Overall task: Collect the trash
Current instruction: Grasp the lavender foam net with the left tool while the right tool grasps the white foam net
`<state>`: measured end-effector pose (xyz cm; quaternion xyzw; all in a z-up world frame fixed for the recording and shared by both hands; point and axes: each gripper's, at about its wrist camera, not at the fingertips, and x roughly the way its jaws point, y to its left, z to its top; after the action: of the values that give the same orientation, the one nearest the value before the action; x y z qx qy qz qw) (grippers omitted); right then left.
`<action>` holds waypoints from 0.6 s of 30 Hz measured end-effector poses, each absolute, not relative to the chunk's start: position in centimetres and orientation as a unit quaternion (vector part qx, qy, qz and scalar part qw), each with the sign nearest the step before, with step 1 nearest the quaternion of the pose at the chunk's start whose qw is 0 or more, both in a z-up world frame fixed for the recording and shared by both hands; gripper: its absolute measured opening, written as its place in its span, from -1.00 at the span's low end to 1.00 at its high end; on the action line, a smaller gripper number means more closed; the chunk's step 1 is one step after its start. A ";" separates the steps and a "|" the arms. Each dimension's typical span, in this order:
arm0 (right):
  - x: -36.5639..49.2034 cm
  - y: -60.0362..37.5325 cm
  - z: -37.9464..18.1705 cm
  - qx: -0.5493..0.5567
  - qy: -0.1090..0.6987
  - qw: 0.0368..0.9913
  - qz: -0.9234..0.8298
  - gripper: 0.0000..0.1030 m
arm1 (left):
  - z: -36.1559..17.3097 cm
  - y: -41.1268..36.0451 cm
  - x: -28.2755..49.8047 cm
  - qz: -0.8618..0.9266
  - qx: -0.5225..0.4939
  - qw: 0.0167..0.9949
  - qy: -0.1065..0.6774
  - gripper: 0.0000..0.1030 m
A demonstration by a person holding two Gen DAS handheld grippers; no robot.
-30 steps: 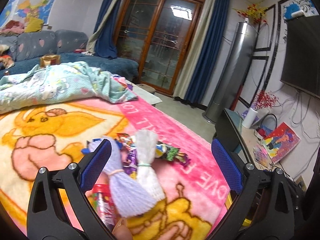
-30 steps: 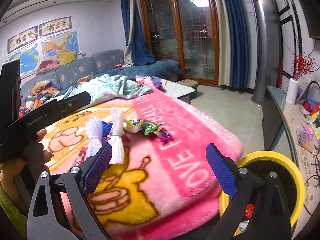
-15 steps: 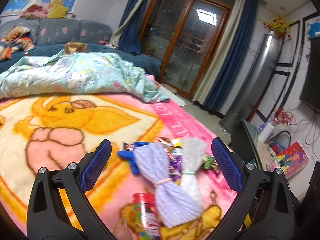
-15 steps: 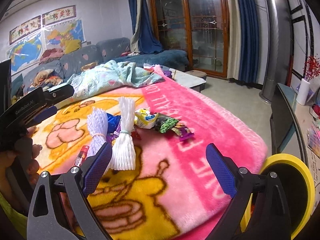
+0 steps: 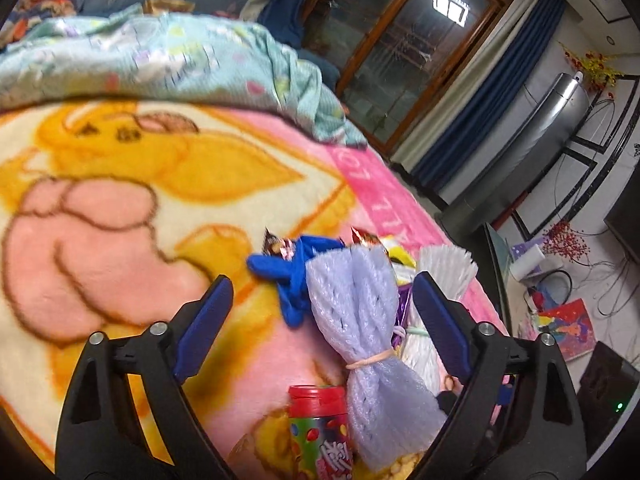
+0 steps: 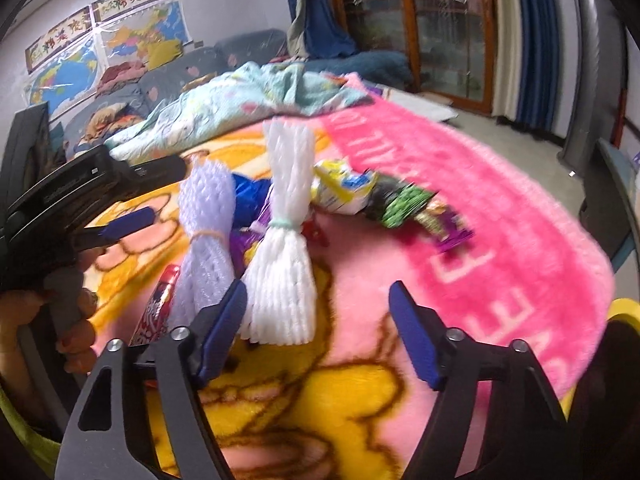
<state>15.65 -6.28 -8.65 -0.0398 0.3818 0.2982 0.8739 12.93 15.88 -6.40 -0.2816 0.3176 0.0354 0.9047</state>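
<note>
Nothing is collected yet: both the left gripper [image 5: 322, 306] and right gripper [image 6: 318, 330] are closing, still empty, over the trash [image 6: 280, 236] on the blanket [image 6: 500, 220].

Even indoor light, ceiling lamp [image 5: 449, 4] glare in glass, motion blur, fisheye-warped dark edges.

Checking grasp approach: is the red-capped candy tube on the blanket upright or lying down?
Lying down. The red-capped candy tube rests lengthwise on the pink cartoon blanket, beside the lilac foam net bundle, its side label facing up.
</note>
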 end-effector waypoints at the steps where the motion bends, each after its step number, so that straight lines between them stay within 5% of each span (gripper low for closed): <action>1: 15.6 -6.1 -8.9 -0.038 0.387 0.871 0.302 0.24 | -6.7 15.7 13.2 0.031 -0.286 0.901 0.326 0.50; 9: 14.7 -5.9 -9.9 -0.030 0.403 0.851 0.336 -0.54 | -7.6 13.9 13.9 0.009 -0.266 0.897 0.354 0.02; 13: 13.9 -5.9 -9.4 -0.038 0.390 0.853 0.344 -0.70 | -7.6 13.6 14.0 0.005 -0.259 0.897 0.357 -0.41; 18: 13.1 -6.7 -8.8 -0.034 0.379 0.858 0.344 -0.77 | -7.4 13.5 13.7 -0.003 -0.259 0.898 0.355 -0.54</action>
<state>13.14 -6.69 -8.85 -0.0342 0.3793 0.3443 0.8581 13.72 13.50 -7.37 -0.2589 0.3548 -0.0033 0.8984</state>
